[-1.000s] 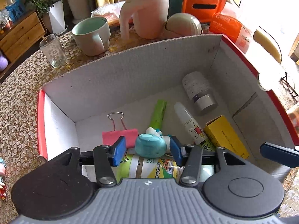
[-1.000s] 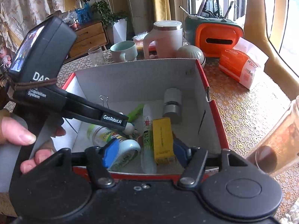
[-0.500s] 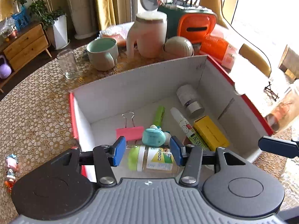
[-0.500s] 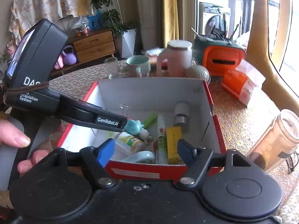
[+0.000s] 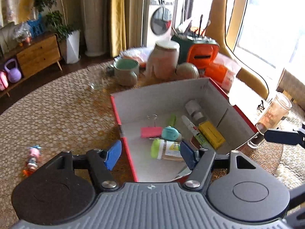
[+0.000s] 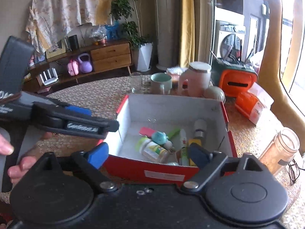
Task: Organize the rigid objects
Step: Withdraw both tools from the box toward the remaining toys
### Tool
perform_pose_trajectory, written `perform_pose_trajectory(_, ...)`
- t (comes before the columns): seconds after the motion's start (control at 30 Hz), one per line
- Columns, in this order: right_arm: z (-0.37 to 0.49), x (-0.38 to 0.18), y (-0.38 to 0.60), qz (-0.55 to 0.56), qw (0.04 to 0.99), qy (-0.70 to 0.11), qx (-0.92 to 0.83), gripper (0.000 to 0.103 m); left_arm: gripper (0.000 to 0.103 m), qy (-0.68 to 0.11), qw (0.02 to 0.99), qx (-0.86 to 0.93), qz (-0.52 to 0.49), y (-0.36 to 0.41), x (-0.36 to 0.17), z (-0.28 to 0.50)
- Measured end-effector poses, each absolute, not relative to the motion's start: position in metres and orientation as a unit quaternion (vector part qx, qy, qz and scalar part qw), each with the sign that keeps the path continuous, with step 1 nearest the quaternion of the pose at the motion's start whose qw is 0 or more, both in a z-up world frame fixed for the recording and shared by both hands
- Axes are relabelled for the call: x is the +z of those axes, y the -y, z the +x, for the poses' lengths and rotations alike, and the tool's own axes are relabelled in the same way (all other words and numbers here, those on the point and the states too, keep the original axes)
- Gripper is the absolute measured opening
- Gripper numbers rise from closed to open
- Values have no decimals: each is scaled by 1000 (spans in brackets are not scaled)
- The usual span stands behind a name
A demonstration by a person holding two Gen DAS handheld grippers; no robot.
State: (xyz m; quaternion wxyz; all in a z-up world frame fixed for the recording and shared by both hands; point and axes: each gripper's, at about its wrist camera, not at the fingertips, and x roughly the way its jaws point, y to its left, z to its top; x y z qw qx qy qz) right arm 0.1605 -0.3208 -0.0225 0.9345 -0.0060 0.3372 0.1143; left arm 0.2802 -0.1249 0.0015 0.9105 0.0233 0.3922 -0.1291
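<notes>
1. Left wrist view: the left gripper is spread wide with nothing between its blue pads, above the near left corner of the box.
2. Right wrist view: the right gripper is likewise wide apart and empty, in front of the box's near red wall.
3. In the box lie a pink clip, a teal toy, a green-capped bottle, a glue stick, a yellow carton and a small white jar.
4. Outside it, a small doll lies on the table to the left, and a jar stands just beside the box's right wall.
5. The doll looks light, hard and uneven; I would pinch it across the body, not the limbs.
6. The jar looks like smooth, breakable glass or clear plastic, heavier and slippery; grip mid-body, squarely, and keep it upright.
</notes>
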Motion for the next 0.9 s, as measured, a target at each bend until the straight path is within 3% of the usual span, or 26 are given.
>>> perform_pose_trajectory(0.13, 152, -15, 306, -9, 937, -324, 129, 102, 70, -377, 918, -123, 18, 102, 11, 259)
perform_pose_trajectory(0.23, 149, -11, 294, -10, 937, -318, 143, 103, 81, -365, 924, -114, 11, 82, 16, 244)
perform_pose_trajectory(0.9, 179, -23, 198, -12, 917, -329, 223, 103, 82, -339, 940, 6, -32, -55, -21, 190)
